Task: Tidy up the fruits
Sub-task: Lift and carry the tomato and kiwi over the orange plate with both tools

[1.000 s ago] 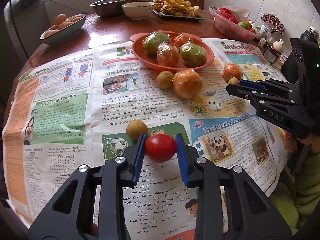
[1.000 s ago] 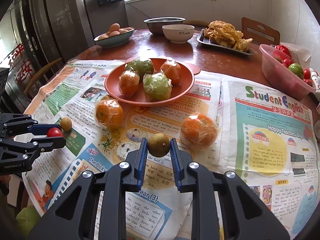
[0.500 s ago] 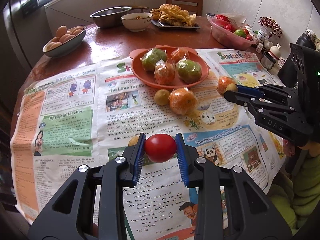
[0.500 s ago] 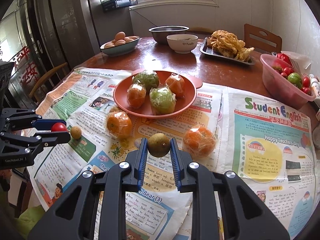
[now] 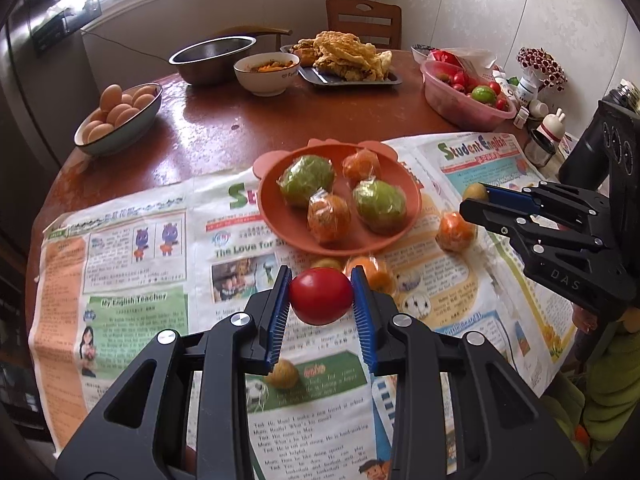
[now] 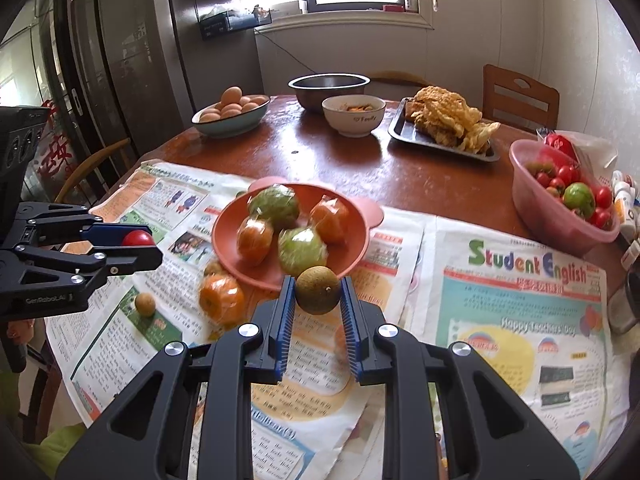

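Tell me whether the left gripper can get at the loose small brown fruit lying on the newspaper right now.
Probably not as it stands. The left gripper is shut on a red tomato, so its jaws are full. The small brown fruit lies uncovered on the newspaper below it, otherwise unobstructed.

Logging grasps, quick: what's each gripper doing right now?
Left gripper: shut on the red tomato.
Right gripper: shut on the small brown fruit.

Both wrist views look forward, raised above the newspaper [image 5: 136, 264], sharing the orange plate [image 6: 224, 240] (each sees the other).
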Motion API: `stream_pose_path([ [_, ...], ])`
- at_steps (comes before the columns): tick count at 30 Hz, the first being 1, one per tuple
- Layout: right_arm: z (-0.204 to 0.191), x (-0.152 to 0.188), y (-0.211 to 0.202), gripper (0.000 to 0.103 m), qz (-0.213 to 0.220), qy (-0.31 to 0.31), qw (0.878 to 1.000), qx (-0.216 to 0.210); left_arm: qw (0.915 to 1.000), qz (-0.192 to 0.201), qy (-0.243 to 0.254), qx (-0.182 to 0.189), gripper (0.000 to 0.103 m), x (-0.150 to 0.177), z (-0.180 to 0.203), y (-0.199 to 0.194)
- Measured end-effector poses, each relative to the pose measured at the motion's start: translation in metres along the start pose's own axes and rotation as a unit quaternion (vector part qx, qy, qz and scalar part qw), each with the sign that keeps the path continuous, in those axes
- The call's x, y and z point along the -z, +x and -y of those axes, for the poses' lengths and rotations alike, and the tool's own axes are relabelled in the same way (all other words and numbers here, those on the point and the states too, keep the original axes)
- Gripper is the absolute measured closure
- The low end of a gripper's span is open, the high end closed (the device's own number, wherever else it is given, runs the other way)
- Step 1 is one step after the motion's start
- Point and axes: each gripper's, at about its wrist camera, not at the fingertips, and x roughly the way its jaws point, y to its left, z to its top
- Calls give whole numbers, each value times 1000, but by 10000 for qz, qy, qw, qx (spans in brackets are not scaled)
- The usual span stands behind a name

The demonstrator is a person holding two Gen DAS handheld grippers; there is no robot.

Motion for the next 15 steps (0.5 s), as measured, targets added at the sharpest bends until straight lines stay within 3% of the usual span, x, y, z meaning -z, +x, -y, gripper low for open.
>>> stream_pose_path([
  [15,22,-24,24,81,-81,73,9999,11,9997,-224,-53,24,80,-34,-16,45],
])
